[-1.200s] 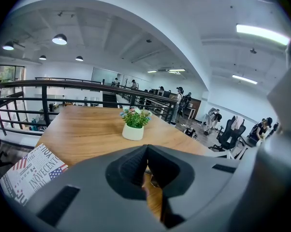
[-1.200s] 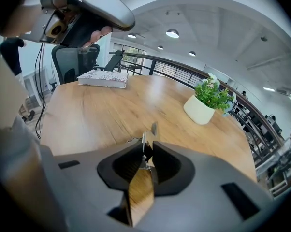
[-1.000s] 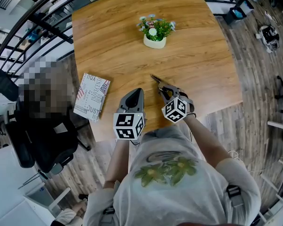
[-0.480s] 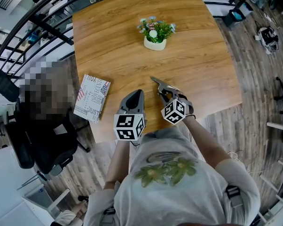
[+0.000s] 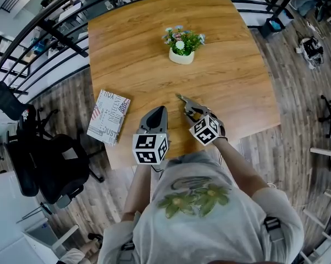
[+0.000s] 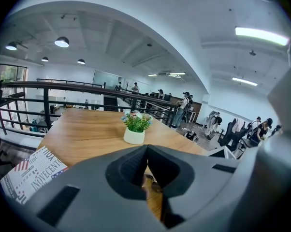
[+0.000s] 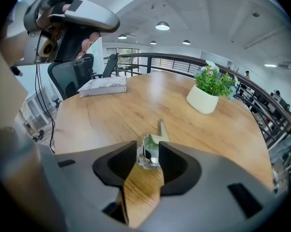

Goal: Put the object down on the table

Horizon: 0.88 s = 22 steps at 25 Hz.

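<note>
Wooden table (image 5: 231, 65) inspected from head view and both gripper views.

Right gripper (image 5: 188, 108): released. Jaws have just been opening and are seen wide apart in right gripper view (image 7: 148, 154). A small metal object (image 7: 151, 150) is found betw. the jaw tips, resting on the table top. Its thin, blade-like end is pointed away toward the far side. Exact type of object not clear, poss. a folding metal tool. Light contact w/ the left jaw cannot be ruled out, but no clamping is seen. In head view the object (image 5: 182, 98) is seen lying close to the near edge of the table, just beyond the gripper tips.

Left gripper (image 5: 159, 110): clenched, jaws closed together, nothing betw. them, as confirmed in left gripper view (image 6: 146, 149). It is held just left of the right gripper, over the near edge.

Other items noted: potted plant (image 5: 181, 53) on far part of the table, well apart from the object; book (image 5: 108, 116) at near left corner, partly overhanging; office chair (image 5: 47, 166) on floor to the left.
</note>
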Available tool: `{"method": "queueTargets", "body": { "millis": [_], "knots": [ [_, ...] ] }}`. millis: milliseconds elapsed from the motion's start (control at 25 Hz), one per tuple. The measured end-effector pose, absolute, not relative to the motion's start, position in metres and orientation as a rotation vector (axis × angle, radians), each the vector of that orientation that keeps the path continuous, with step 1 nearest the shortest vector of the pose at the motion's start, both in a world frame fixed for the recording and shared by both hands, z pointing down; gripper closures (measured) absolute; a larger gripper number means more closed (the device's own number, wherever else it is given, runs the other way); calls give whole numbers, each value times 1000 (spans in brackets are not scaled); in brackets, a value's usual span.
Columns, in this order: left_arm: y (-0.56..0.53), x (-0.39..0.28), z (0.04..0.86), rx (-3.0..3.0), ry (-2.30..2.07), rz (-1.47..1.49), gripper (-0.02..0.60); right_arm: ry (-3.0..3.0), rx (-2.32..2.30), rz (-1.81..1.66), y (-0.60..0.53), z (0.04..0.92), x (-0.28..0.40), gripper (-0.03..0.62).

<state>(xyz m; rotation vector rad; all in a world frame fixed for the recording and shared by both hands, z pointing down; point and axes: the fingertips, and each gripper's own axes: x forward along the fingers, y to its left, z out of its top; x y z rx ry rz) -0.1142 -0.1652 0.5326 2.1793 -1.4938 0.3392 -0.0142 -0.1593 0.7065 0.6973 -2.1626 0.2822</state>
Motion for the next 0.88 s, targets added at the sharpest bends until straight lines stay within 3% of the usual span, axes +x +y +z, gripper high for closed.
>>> {"method": "queueTargets", "body": {
  "millis": [440,880],
  "knots": [
    [-162,-118,518,2203,-1535,300,565,-2354,874,354,-172,619,-16,445],
    [-155,-105,486,2259,-1546,178,565,-2559,1065,324,-173,522,-14,507]
  ]
}}
